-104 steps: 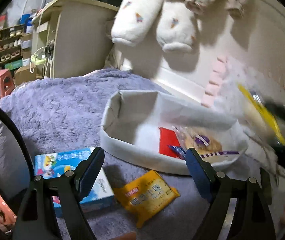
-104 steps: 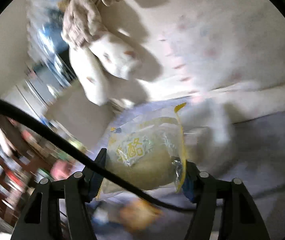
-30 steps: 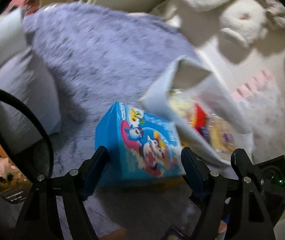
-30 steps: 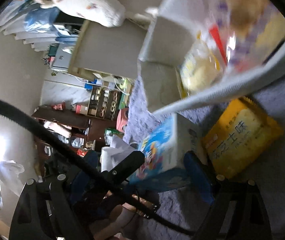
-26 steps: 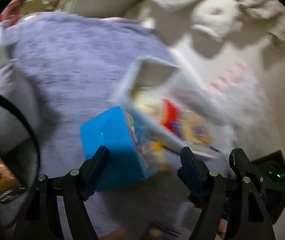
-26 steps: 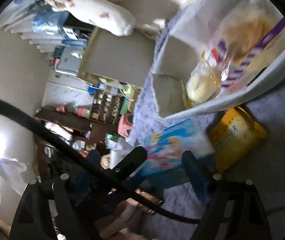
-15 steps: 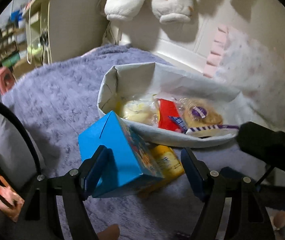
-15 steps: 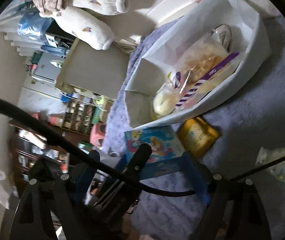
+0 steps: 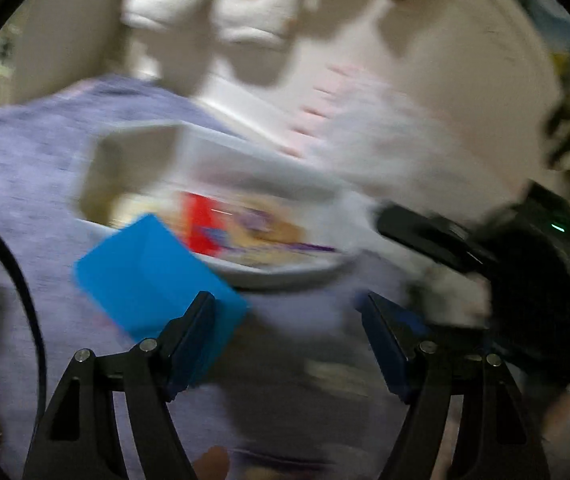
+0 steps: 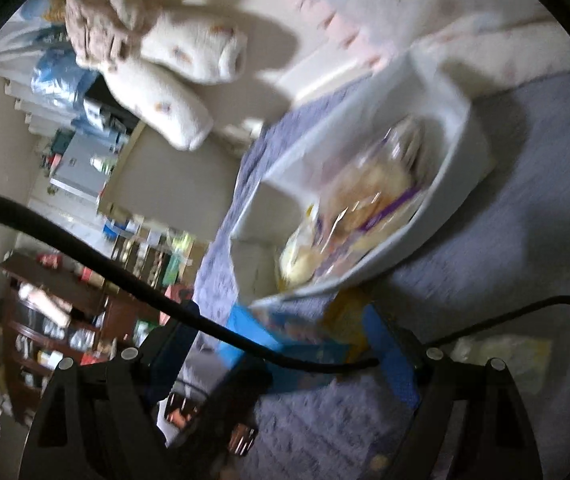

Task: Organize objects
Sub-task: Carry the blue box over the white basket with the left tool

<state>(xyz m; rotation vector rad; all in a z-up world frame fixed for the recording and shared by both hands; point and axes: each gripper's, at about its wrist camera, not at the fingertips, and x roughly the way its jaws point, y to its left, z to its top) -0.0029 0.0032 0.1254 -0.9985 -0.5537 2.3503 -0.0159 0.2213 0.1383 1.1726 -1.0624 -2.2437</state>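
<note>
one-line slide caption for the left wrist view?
Motion-blurred left wrist view: open left gripper beside a tilted blue box, white snack-filled basket behind on purple blanket.

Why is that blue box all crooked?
The blue box sits tilted, one corner up, against the left gripper's finger, in front of the white basket instead of inside with the snacks. The picture is too blurry to tell whether it is held.

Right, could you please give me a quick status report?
Both tools open, empty. Blue box tilted against white basket, outside it. Yellow packet beside it. Frames blurred.
</note>
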